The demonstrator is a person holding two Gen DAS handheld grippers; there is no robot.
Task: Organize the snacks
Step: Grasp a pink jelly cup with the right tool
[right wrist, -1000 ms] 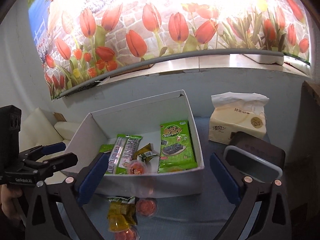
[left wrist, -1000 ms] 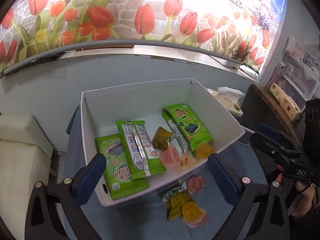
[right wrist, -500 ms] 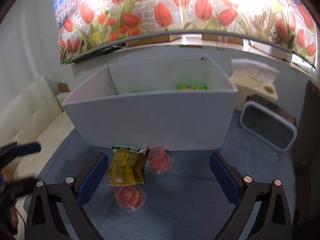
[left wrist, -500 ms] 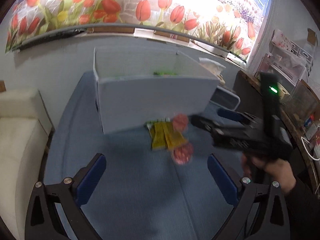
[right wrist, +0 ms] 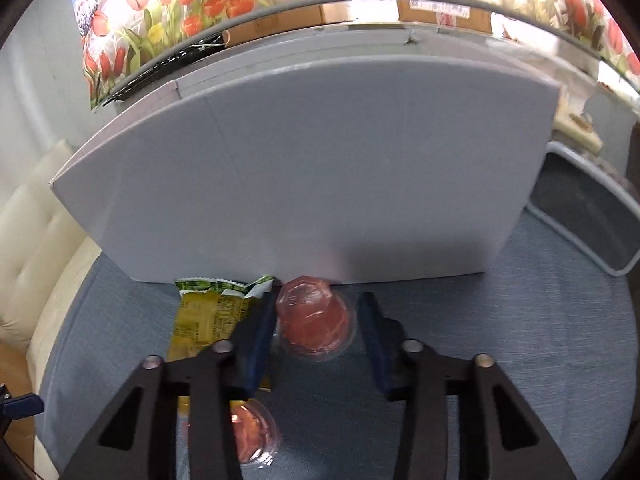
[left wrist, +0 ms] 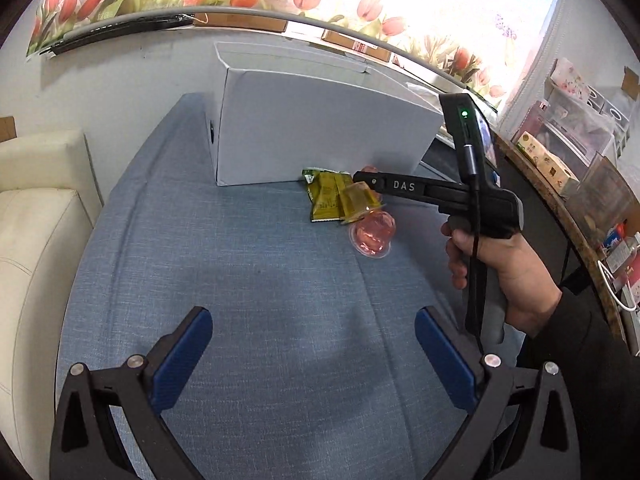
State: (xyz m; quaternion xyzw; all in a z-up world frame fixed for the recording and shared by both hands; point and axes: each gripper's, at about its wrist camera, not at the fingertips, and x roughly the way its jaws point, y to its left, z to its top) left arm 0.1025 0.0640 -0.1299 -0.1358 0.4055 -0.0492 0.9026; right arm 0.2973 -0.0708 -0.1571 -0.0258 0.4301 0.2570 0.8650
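Closing in from the bottom of the right wrist view, our right gripper (right wrist: 318,320) straddles a pink jelly cup (right wrist: 316,322) lying on its side on the blue cloth counter (right wrist: 500,340). Its jaws have just been narrowing; the left pad touches or nearly touches the cup, while a sliver of cloth shows before the right pad, so we judge the pinch not yet made. The cup sits dead centre between the pads, its base pointing away toward the white box (right wrist: 320,168), so the coming move turns only on finishing the squeeze. Just left of the cup lies a yellow snack packet (right wrist: 208,316), partly under the left finger; a second pink cup (right wrist: 250,430) shows low in frame behind the finger.

Our left gripper (left wrist: 314,356) hangs wide open and empty at the bottom of its view, well apart from the snacks. That view adds a yellow jelly cup (left wrist: 356,200) atop the packet, and the hand (left wrist: 504,268) holding the right tool.
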